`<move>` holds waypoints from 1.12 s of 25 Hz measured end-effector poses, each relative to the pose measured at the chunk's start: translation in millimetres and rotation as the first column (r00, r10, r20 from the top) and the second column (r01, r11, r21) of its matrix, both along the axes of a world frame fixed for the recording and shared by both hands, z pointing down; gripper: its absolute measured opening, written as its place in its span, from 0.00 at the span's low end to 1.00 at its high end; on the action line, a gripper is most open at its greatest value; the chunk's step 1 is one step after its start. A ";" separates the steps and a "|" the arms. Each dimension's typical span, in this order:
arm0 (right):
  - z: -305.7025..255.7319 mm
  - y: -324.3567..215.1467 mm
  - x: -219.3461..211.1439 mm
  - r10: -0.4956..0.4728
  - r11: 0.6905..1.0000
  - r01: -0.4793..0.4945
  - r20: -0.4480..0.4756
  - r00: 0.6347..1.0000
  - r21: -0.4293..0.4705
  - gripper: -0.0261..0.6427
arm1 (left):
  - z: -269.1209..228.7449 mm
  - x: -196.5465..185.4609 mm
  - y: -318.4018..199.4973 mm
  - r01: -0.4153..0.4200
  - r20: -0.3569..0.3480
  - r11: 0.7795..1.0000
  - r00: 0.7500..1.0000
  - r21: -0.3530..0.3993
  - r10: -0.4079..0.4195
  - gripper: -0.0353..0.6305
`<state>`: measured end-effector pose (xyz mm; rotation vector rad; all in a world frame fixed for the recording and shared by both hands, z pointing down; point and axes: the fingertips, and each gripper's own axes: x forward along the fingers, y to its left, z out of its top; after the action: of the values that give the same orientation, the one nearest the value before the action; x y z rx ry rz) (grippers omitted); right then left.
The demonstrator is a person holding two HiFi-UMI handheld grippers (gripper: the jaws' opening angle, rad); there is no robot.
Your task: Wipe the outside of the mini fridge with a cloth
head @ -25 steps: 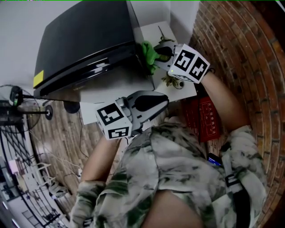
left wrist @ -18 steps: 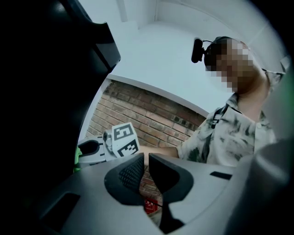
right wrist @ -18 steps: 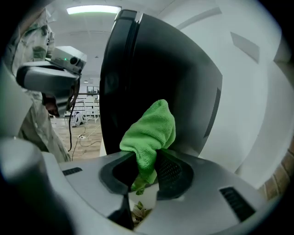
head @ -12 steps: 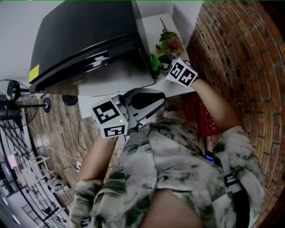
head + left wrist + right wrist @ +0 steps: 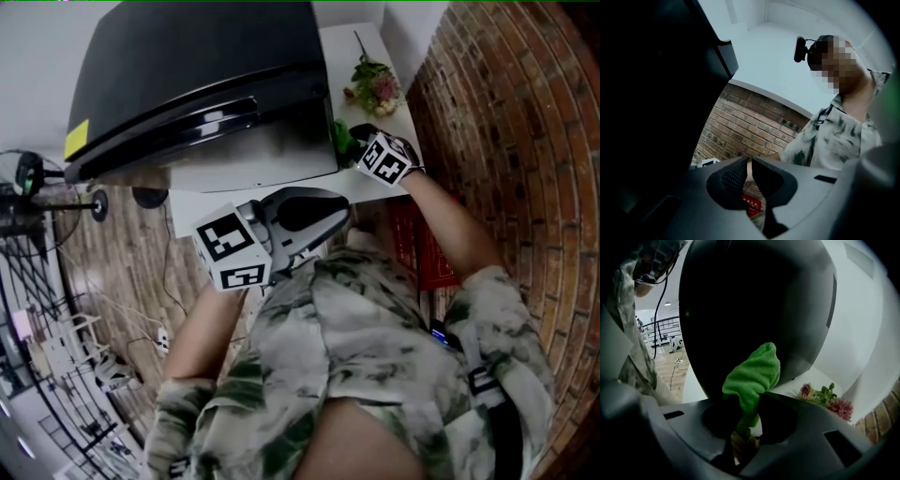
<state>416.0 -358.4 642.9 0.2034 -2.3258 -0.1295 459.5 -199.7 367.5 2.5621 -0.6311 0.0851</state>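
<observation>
1. Far left: a black stand with a round head (image 5: 28,199) is on the wooden floor (image 5: 122,281), well apart from the work area.

2. Mini fridge (image 5: 206,84): black and glossy, with a yellow label at its left corner. It stands on a white surface (image 5: 342,47). In the right gripper view its dark side panel (image 5: 754,296) fills most of the frame.

3. Left gripper (image 5: 342,211): held low in front of the person's patterned shirt (image 5: 375,347), below the fridge and apart from it. The marker cube faces up. In the left gripper view the jaws (image 5: 749,169) are drawn together with only a thin slit between them, and nothing is gripped. A brick wall (image 5: 750,122) shows beyond them.

4. Cloth (image 5: 341,141): green, located at the fridge's right side, near its lower corner. In the right gripper view the cloth (image 5: 754,373) is bunched and stands up out of the jaws, its free end lying over the dark panel. Actual contact with the panel cannot be confirmed.

5. Right gripper (image 5: 354,142): raised to the fridge's right side, above the white surface. Its jaws (image 5: 749,406) are clamped on the lower part of the cloth.

6. Flowers (image 5: 375,84): a pink and green spray lying on the white surface, just beyond the right gripper.

7. Far right: a red box (image 5: 427,253) sits beside the person's right forearm, against the brick wall (image 5: 506,112).
</observation>
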 end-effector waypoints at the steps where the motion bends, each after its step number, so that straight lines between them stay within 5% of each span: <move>1: 2.0 0.4 0.1 0.006 1.000 -0.006 -0.002 1.000 -0.006 0.19 | -0.1 -2.5 1.2 0.000 0.003 1.000 1.000 0.003 0.000 0.10; 13: -97.3 -17.2 11.8 0.196 0.980 -0.201 0.170 0.966 0.010 0.20 | -13.2 -38.8 24.9 -0.030 -0.030 0.998 0.999 0.054 0.032 0.10; 28: -300.1 24.7 45.6 0.375 0.891 -0.424 0.264 0.889 0.162 0.20 | -38.8 -116.8 95.5 -0.095 -0.043 0.985 0.994 0.142 0.102 0.10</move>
<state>461.6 -333.7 342.8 0.8455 -2.4357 -0.1574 342.8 -104.2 328.6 2.7214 -0.5078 0.0100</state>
